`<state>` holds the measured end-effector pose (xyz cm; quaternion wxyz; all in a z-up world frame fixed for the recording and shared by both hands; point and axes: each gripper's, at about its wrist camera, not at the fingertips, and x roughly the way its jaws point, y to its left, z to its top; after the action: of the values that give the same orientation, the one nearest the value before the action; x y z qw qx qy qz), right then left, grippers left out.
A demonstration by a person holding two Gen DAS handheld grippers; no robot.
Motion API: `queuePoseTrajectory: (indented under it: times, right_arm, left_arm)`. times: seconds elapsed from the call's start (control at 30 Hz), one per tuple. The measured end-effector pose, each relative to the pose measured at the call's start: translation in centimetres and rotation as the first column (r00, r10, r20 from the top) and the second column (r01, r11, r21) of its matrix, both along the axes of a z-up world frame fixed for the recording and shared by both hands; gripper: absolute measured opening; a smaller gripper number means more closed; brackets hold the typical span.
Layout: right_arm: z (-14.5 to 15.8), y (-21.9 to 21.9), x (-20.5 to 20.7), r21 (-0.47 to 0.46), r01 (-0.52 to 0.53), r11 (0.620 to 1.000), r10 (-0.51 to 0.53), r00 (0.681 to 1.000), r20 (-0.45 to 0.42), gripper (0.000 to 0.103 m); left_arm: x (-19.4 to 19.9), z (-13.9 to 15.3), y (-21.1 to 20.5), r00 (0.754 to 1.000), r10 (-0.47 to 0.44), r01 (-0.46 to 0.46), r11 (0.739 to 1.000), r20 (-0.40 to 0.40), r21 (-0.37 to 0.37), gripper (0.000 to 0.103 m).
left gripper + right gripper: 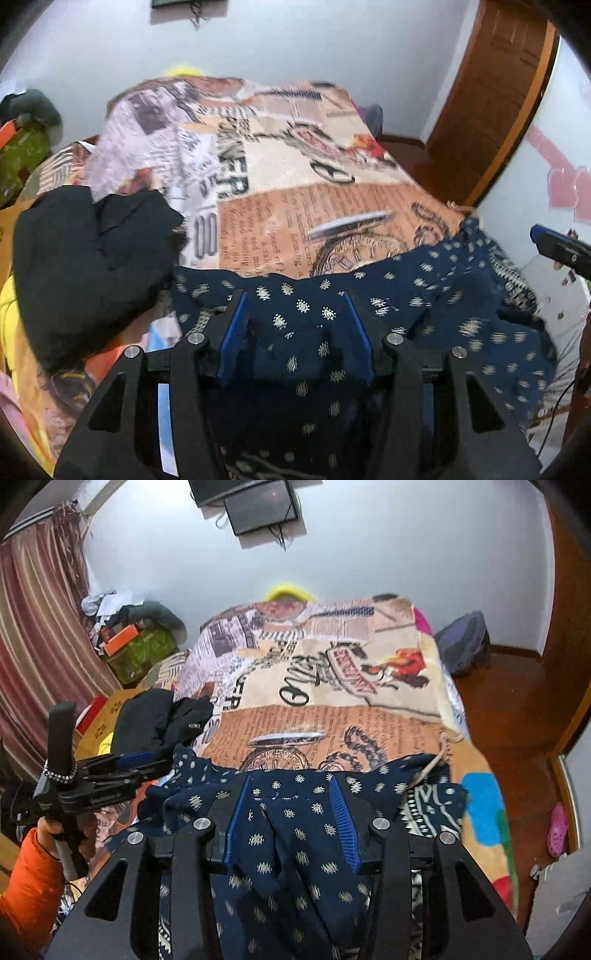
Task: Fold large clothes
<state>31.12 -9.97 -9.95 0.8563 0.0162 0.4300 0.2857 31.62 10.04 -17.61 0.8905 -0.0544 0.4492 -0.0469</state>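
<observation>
The navy patterned garment (424, 314) lies bunched across the near end of the bed (369, 723), its long axis running left to right, with the printed blanket stretching away on the far side; both grippers sit at its near edge, side by side. The left gripper (295, 332) has its blue fingers spread wide with cloth lying between them; the right gripper (291, 819) looks the same, though whether either pad presses the fabric is hard to tell through the blur. A black garment (92, 258) rests at the left. The fold likely goes forward, away from both.
</observation>
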Motion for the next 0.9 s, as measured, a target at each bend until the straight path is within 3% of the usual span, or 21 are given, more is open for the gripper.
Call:
queuePoseTrajectory:
  times: [0.17,0.4,0.67,0.9]
  right_arm:
    - [-1.9,0.8,0.6,-0.021,-0.027,0.999,0.026,0.998,-0.056,0.04]
    - [-3.9,1.8,-1.2,-0.082,-0.121,0.989,0.112,0.988,-0.109,0.04]
    - [-4.3,1.8,-5.2,-0.158,-0.172,0.972,0.162,0.984,-0.075,0.04]
    - [-5.1,0.6,-7.5,-0.217,-0.142,0.966,0.135,0.99,-0.046,0.046]
  left_arm:
    - [1.0,-2.5,-1.2,0.996,-0.036,0.035,0.999,-0.076,-0.018,0.051]
    - [-1.8,-1.1,-4.2,0.989,-0.146,0.146,0.989,-0.027,-0.023,0.051]
    - [-5.6,-0.1,-7.5,0.977,-0.215,0.215,0.977,-0.015,-0.006,0.051]
    - [-8.5,-2.6,-8.6,0.976,-0.201,0.204,0.979,-0.078,0.026,0.054]
